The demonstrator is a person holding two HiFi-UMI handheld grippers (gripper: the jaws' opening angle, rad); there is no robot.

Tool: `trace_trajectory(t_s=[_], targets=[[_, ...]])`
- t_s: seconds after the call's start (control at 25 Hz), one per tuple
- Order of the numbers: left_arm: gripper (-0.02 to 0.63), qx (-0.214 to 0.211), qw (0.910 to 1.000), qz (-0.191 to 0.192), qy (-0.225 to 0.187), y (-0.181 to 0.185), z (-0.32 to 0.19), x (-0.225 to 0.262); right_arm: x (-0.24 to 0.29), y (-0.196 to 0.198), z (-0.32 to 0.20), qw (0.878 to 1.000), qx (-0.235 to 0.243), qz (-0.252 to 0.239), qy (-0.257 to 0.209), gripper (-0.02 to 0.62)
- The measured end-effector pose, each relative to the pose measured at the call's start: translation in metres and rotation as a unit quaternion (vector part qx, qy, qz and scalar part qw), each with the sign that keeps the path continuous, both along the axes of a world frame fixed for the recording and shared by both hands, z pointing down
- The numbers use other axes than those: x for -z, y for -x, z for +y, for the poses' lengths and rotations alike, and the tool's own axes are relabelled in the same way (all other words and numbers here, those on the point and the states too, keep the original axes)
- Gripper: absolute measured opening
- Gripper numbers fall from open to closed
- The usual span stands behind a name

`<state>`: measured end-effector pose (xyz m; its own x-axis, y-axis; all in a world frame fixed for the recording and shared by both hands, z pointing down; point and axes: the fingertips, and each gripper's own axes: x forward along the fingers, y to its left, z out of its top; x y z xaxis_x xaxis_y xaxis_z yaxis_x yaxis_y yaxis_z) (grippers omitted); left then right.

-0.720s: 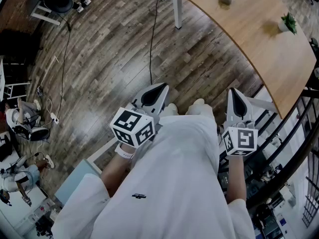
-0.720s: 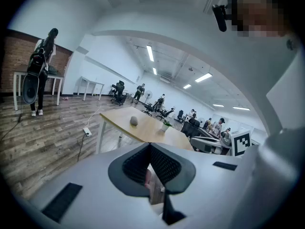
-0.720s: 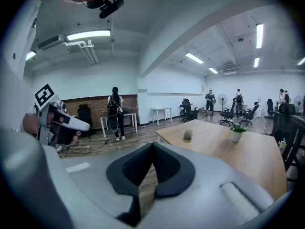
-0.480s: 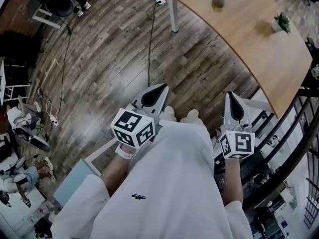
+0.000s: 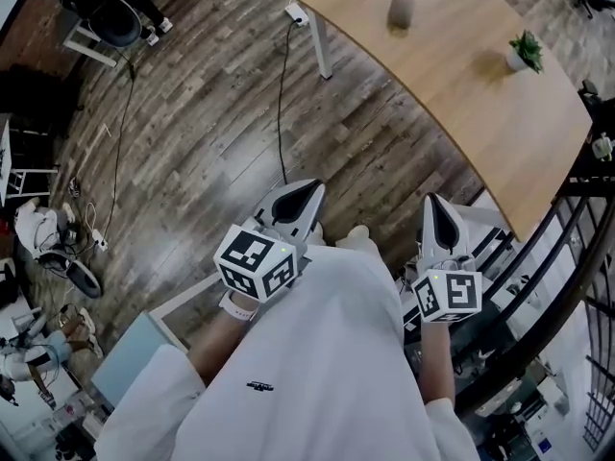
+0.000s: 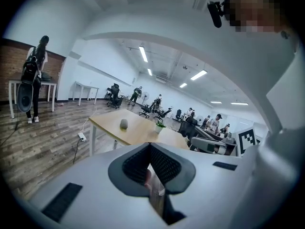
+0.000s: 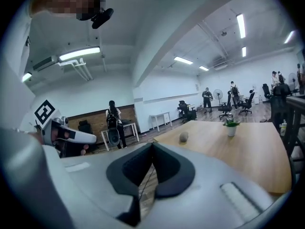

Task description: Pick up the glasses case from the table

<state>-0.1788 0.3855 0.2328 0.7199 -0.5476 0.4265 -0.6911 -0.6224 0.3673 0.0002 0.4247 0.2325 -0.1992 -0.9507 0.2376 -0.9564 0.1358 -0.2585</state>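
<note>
A grey, rounded glasses case (image 5: 401,11) lies near the far left end of a long wooden table (image 5: 461,94); it also shows small in the left gripper view (image 6: 124,124) and the right gripper view (image 7: 183,137). My left gripper (image 5: 309,186) is held close to my body over the floor, shut and with nothing in it. My right gripper (image 5: 432,200) hangs beside it near the table's near edge, also shut and holding nothing. Both are far from the case.
A small potted plant (image 5: 524,53) stands on the table to the right of the case. A power strip (image 5: 294,12) and cable lie on the wood floor by the table leg. Black railings (image 5: 567,257) run along the right. Office chairs and people are further off.
The view has shifted: the table and case have slid left and down in the head view, closer to me. Both grippers stay shut and held by my body.
</note>
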Motion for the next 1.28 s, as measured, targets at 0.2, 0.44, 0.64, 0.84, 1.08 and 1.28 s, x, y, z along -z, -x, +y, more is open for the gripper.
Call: trace_trajectory(t_s=[0.2,0.44,0.64,0.84,1.08,1.28], targets=[[0.002,0.016,0.9998,-0.004,-0.008,-0.019,-0.006,-0.002,-0.002,-0.025,-0.003,1.0,0.001,-0.009,-0.006,0.011],[0.002,0.034,0.9994,-0.009,-0.006,-0.049,0.003,-0.018,-0.006,-0.054,-0.001,0.999,0.022,-0.016,-0.02,0.011],[0.002,0.018,0.9998,-0.007,-0.003,-0.084,0.013,-0.022,-0.005,-0.072,0.001,0.999,0.026,-0.02,-0.027,0.011],[0.002,-0.019,0.9997,0.0,-0.018,-0.107,0.019,-0.011,-0.001,-0.079,0.003,0.999,0.027,-0.02,-0.031,0.011],[0.009,-0.041,0.9985,-0.005,-0.036,-0.126,0.01,-0.015,0.0,-0.086,-0.005,0.998,0.031,-0.029,-0.047,0.011],[0.046,-0.037,0.9985,0.0,-0.039,-0.123,-0.013,-0.015,-0.001,-0.088,-0.024,0.998,0.027,-0.026,-0.045,0.011]])
